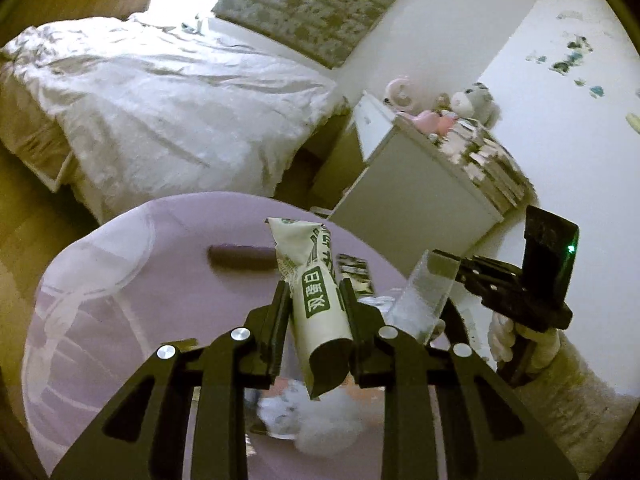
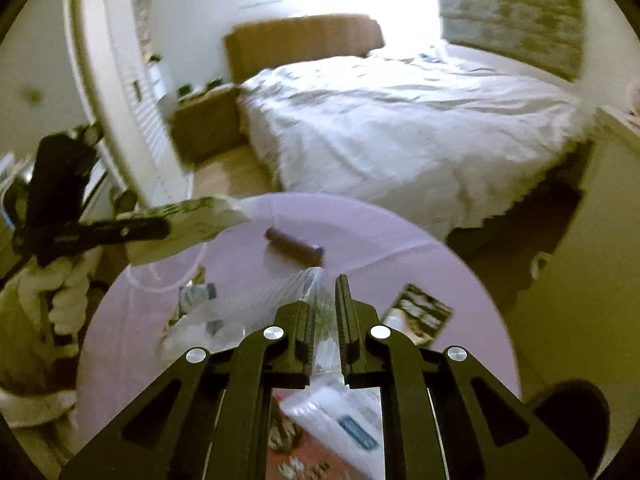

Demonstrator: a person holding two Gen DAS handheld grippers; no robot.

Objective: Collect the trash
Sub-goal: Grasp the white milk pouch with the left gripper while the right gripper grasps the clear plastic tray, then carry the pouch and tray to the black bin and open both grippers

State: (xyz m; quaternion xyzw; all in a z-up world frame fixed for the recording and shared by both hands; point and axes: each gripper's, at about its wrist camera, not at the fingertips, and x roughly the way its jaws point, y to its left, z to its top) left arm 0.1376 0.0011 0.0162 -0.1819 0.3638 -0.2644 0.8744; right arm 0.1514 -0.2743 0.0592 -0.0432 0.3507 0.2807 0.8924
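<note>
My left gripper (image 1: 314, 292) is shut on a white and green drink carton (image 1: 308, 248), held above the round lilac table (image 1: 120, 280). In the right wrist view that carton (image 2: 192, 220) sticks out from the left gripper (image 2: 160, 228) at the left. My right gripper (image 2: 326, 284) is shut on a piece of clear plastic (image 2: 320, 344). The left wrist view shows that clear plastic (image 1: 424, 300) in the right gripper (image 1: 444, 258). On the table (image 2: 400, 260) lie a brown stick (image 2: 294, 250), a printed wrapper (image 2: 424, 312) and a white pack with a blue label (image 2: 340, 420).
A bed with a white cover (image 1: 160, 100) stands beyond the table. A white cabinet (image 1: 420, 192) at the right carries plush toys (image 1: 472, 104) and books. Crumpled white tissue (image 1: 320, 428) lies under the left gripper. A white door frame (image 2: 120, 80) is at the left.
</note>
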